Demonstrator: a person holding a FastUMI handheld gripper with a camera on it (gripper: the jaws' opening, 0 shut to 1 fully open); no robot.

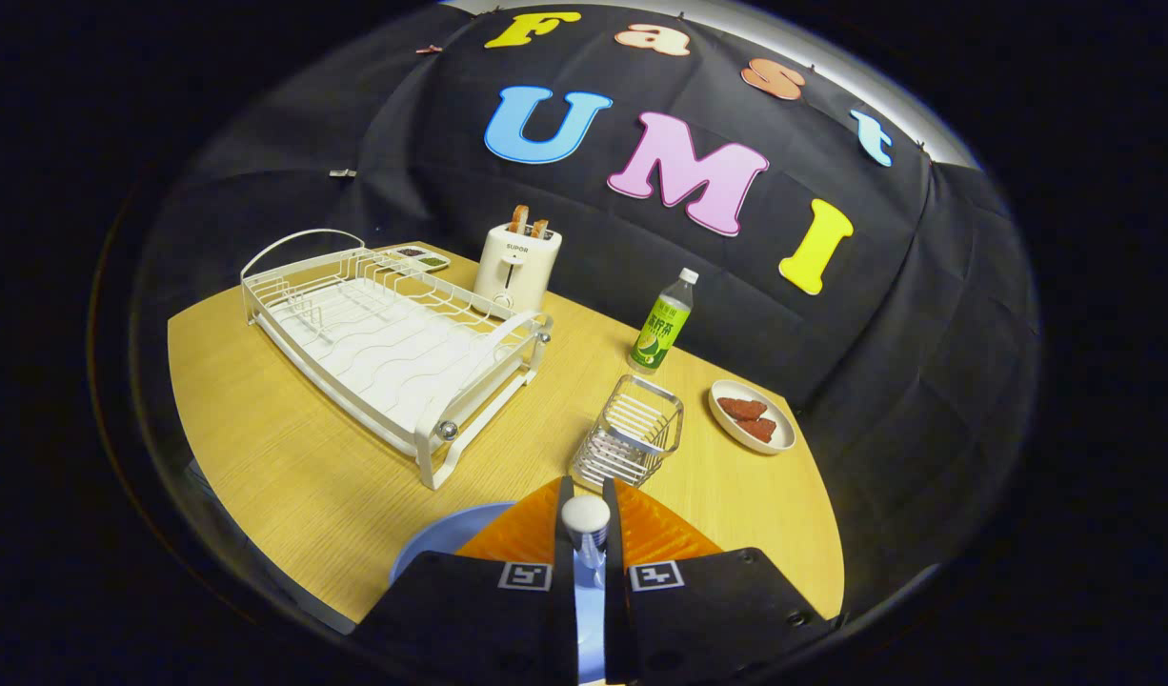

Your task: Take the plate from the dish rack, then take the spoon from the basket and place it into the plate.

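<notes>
- The rack [393, 343] sits on the left of the table [260, 429], its slots bare; with no plate in it, the first half of the task looks done.
- Behind the rack lies a small tray [422, 255] with something dark in its compartments, too small to name.
- Just right of it the toaster [516, 267] holds two slices of toast [530, 221] upright in its slots.
- The plate [441, 543] lies flat at the table's near edge, directly under the gripper [585, 514], likely set there for an easy drop.
- The fingers are clenched on the spoon [585, 519], its pale rounded end poking up between them; I judge it is held over the plate for release.
- The basket [632, 433] stands just beyond the fingers, with nothing in it, which fits the spoon being out.
- The bottle [660, 324] stands upright behind the basket.
- Right of the basket a dish [751, 416] holds two reddish pieces of food.
</notes>
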